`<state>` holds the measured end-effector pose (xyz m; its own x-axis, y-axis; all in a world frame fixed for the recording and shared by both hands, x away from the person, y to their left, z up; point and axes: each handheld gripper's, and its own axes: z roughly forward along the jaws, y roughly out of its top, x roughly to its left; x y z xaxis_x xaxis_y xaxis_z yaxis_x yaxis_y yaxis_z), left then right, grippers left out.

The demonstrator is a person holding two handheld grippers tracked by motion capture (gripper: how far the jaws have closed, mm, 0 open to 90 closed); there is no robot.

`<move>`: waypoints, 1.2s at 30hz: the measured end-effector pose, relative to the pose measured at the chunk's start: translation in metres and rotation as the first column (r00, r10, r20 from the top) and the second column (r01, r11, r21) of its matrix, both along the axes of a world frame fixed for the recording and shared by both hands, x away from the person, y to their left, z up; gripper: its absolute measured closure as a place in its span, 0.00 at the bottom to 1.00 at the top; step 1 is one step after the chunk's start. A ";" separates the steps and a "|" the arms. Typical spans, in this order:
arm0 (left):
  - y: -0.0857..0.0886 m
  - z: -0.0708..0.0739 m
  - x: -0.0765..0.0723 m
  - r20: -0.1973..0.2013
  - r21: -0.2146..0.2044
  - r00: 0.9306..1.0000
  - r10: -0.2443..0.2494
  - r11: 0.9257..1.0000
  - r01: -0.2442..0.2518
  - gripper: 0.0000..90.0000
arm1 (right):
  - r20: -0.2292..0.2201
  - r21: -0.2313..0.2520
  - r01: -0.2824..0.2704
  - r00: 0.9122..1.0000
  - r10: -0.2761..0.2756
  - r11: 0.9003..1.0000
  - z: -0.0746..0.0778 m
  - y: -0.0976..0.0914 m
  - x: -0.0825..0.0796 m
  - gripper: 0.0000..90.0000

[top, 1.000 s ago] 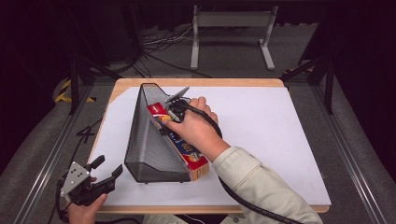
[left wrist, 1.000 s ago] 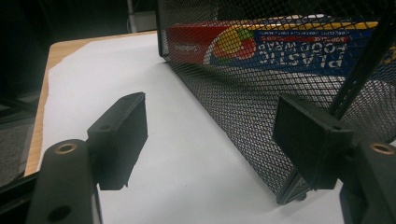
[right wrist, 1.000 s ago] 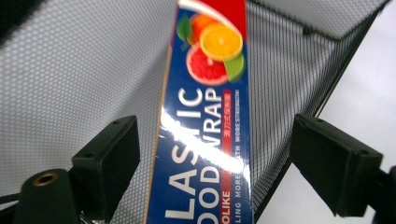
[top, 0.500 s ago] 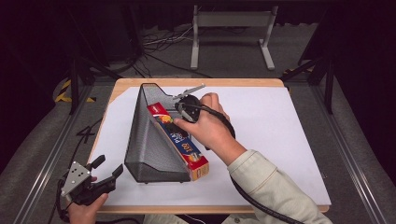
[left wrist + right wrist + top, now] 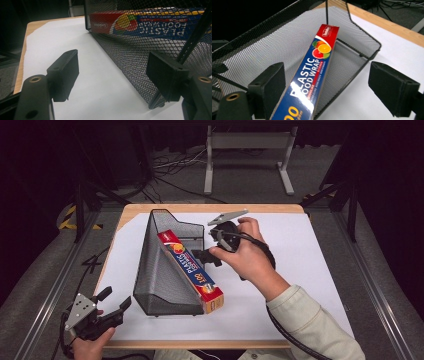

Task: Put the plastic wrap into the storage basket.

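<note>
A black mesh basket [image 5: 160,270] stands on the white sheet, tall at its left side and low at its right. A red and blue plastic food wrap box [image 5: 192,272] lies slanted in it, its near end poking past the basket's front. To the right of the box, a hand holds my right gripper [image 5: 204,249] open, with nothing between its pads. The right gripper view looks down between the open right gripper [image 5: 329,83] onto the box [image 5: 314,72] and the basket [image 5: 274,37]. My left gripper [image 5: 111,306] rests open at the table's near left corner. Its own view shows the left gripper [image 5: 115,71] facing the basket wall [image 5: 140,60].
The white sheet [image 5: 305,270] covers a wooden table whose rim [image 5: 200,208] shows at the back. A metal stand [image 5: 247,150] and floor cables [image 5: 170,165] lie beyond the table. A black cable [image 5: 285,330] trails from the right gripper along the sleeve.
The right hand has drawn its gripper off the box, back toward the right and the far side. The box stays in the basket. The left gripper has not moved.
</note>
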<state>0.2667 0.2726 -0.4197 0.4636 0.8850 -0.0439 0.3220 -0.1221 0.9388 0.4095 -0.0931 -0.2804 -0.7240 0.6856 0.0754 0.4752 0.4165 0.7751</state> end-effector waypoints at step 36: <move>-0.002 -0.001 0.000 -0.010 -0.004 1.000 0.004 1.000 -0.004 0.30 | 0.216 0.090 -0.067 0.975 0.046 0.994 0.011 -0.169 -0.032 0.15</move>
